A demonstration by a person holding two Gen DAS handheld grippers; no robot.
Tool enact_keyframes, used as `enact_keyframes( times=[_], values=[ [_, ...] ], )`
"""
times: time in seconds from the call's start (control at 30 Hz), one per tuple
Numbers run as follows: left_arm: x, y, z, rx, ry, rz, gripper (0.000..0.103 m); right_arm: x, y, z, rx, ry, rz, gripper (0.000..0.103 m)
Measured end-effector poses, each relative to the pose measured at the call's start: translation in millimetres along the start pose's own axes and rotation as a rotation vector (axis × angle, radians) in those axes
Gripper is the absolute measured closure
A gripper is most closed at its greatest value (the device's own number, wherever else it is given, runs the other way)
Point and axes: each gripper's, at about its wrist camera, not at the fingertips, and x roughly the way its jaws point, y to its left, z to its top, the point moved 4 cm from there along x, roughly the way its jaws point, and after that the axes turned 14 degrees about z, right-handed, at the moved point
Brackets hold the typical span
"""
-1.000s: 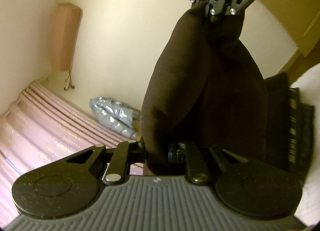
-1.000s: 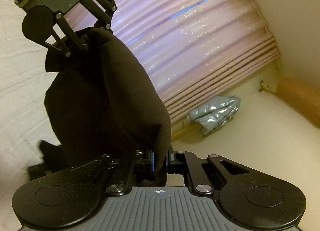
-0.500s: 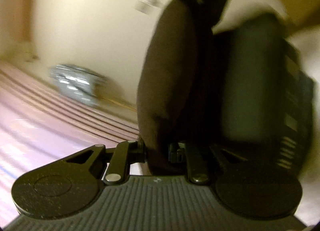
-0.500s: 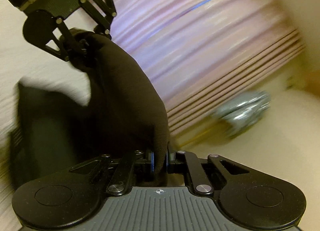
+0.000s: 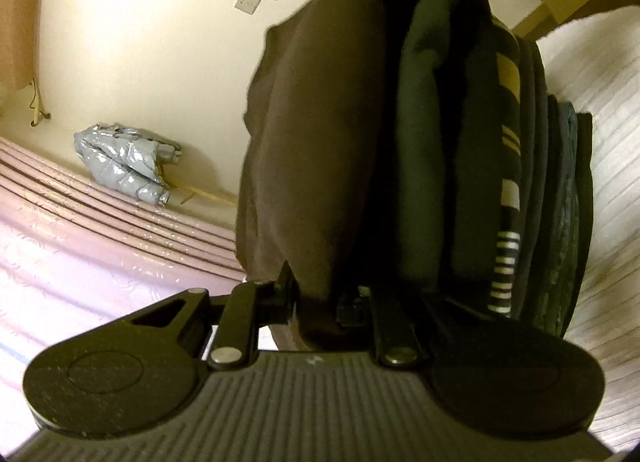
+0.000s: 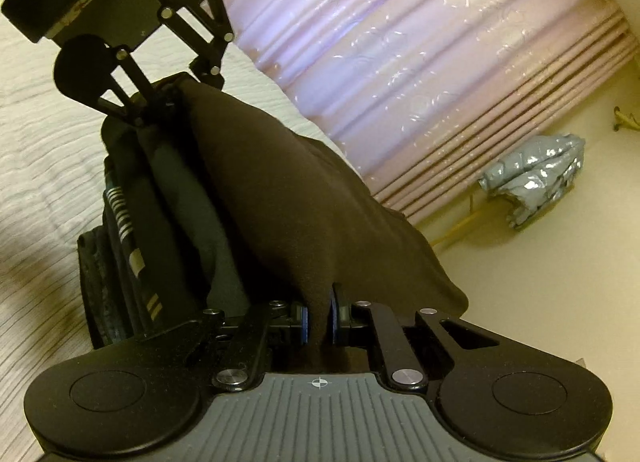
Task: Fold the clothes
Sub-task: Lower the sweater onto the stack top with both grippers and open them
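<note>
While your left gripper and right gripper each pinch the brown garment in their fingers, it hangs folded just beside the stack on the bed; laying it down remains.

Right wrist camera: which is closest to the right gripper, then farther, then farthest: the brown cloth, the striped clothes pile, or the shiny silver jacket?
1. Brown cloth: pinched in the right gripper.
2. Striped clothes pile: just left, on the white bed.
3. Silver jacket: far right, beside the pink curtain.
</note>
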Motion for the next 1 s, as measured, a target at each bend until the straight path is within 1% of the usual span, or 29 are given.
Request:
enact_keyframes(
  times=[0.03, 0.1, 0.2, 0.27, 0.37, 0.5, 0.6, 0.7, 0.8, 0.83, 0.9, 0.93, 1.0],
  values=[
    [4.4, -1.0, 2.2, 0.005, 0.004, 0.002, 0.087, 4.6, 3.1, -3.4, -0.009, 0.008, 0.005, 0.095],
    [2.2, -2.0, 2.2, -0.004, 0.013, 0.011, 0.083, 12.0, 6.1, -7.9, -0.031, 0.02, 0.001, 0.095],
    [-2.0, 7.9, -2.2, -0.069, 0.047, -0.005, 0.075, 15.4, 8.8, -12.1, -0.052, 0.028, -0.021, 0.094],
    [-4.3, 14.8, -7.9, -0.116, 0.064, -0.011, 0.075, 19.2, 10.9, -15.5, -0.062, 0.038, -0.033, 0.094],
    [-22.9, 19.9, -18.7, -0.196, 0.103, -0.022, 0.075, 22.3, 11.7, -18.6, -0.062, 0.051, -0.053, 0.092],
    [-37.3, 36.4, -24.2, -0.299, 0.121, -0.004, 0.075, 21.3, 13.1, -25.2, -0.033, 0.059, -0.07, 0.088],
    [-42.6, 46.7, -20.5, -0.334, 0.124, 0.029, 0.075, 23.1, 11.7, -32.8, 0.053, 0.053, -0.034, 0.088],
    [-42.7, 62.1, -12.2, -0.387, 0.106, 0.027, 0.075, 29.5, 14.3, -35.8, 0.085, 0.063, -0.017, 0.088],
    [-32.9, 74.0, -0.8, -0.442, 0.096, 0.003, 0.075, 29.7, 18.4, -34.2, 0.104, 0.063, -0.026, 0.09],
    [-26.2, 77.0, 2.7, -0.459, 0.099, -0.017, 0.075, 28.1, 20.1, -34.3, 0.109, 0.061, -0.03, 0.09],
    [-12.2, 78.2, 7.8, -0.491, 0.112, -0.079, 0.075, 26.3, 22.5, -34.1, 0.118, 0.06, -0.035, 0.091],
    [-4.5, 75.7, 8.8, -0.495, 0.131, -0.116, 0.076, 25.9, 24.0, -34.4, 0.12, 0.06, -0.036, 0.091],
    [3.3, 69.7, 8.2, -0.492, 0.143, -0.156, 0.082, 25.9, 29.3, -37.1, 0.116, 0.06, -0.042, 0.091]
  ],
)
